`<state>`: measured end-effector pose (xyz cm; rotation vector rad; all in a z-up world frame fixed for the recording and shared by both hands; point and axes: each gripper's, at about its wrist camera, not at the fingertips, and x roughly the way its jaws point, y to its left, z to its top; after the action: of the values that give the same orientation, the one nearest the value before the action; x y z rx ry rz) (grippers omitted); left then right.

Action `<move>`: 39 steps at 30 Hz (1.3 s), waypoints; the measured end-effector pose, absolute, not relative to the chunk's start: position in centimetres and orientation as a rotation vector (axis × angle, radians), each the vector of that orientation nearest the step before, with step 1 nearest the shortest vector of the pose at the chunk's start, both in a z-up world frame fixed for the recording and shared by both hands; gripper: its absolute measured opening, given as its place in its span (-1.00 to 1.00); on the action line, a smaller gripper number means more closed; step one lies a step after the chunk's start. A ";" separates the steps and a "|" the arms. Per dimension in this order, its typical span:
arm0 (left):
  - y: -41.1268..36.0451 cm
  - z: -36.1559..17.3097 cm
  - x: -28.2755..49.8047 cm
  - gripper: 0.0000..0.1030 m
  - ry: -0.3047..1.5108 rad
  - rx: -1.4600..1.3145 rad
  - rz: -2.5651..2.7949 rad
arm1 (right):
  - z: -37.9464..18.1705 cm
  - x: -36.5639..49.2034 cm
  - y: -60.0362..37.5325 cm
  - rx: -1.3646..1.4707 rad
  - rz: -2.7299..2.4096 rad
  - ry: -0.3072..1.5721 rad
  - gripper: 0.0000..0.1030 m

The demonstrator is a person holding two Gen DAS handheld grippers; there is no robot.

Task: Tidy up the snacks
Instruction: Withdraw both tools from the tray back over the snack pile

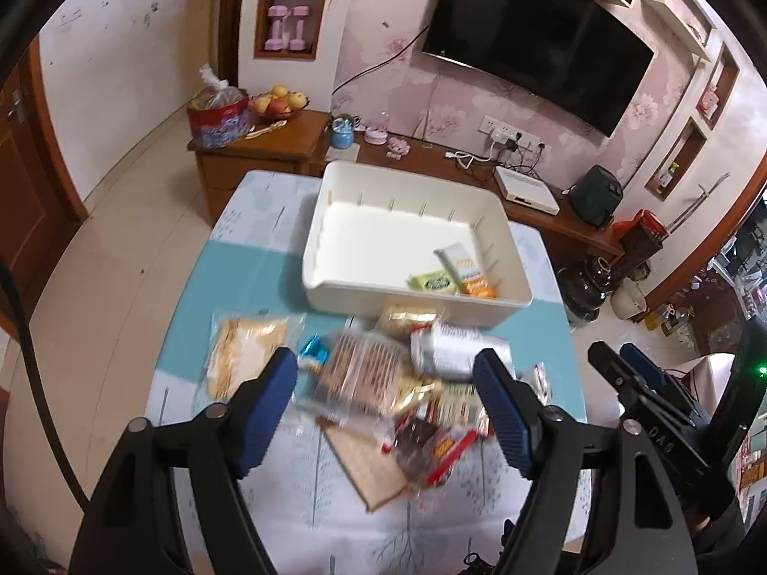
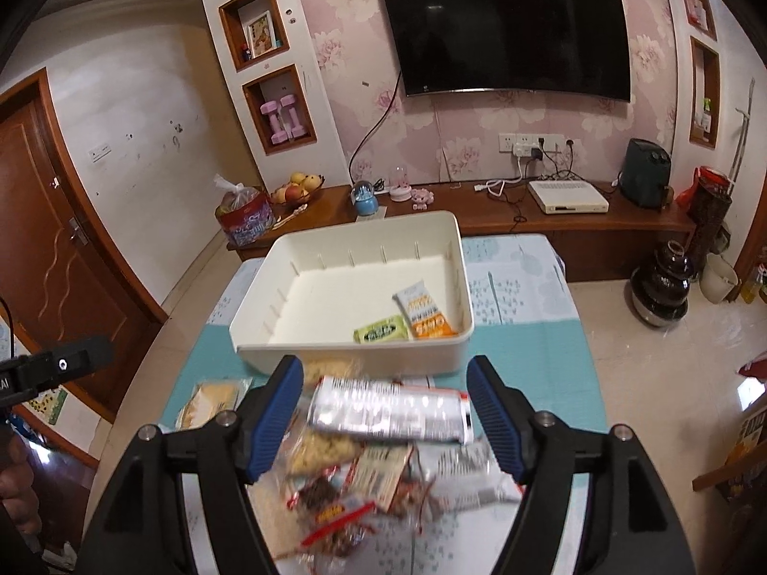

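A white bin (image 1: 417,304) (image 2: 354,359) stands on the blue-patterned table. In its near right corner lie a green packet (image 1: 434,282) (image 2: 381,333) and an orange-and-white packet (image 1: 462,268) (image 2: 424,311). In front of the bin is a blurred pile of snacks (image 1: 383,383) (image 2: 359,469), with a silver packet (image 1: 455,347) (image 2: 388,414) on top and a yellow cracker bag (image 1: 244,352) (image 2: 213,400) at its left. My left gripper (image 1: 386,364) hovers open over the pile. My right gripper (image 2: 383,369) (image 1: 616,359) is open above the silver packet, holding nothing.
Behind the table runs a wooden cabinet (image 2: 503,220) under a wall TV (image 2: 503,28), carrying a fruit bowl (image 2: 295,187), a red bag (image 2: 244,220), a white box (image 2: 568,196) and a dark appliance (image 2: 644,172). A dark jar (image 2: 664,282) stands on the floor at right, and a wooden door (image 2: 52,249) is at left.
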<state>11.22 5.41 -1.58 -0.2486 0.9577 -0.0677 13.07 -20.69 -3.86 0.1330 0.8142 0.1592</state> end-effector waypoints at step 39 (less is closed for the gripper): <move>7.2 -11.7 13.7 0.51 1.371 -0.220 -0.146 | -7.0 5.2 -19.3 -0.050 0.001 0.982 0.38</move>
<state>13.75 7.21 -11.71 -0.2198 1.3711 -0.1458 5.18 -19.28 -6.95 -0.0499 0.9822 0.0013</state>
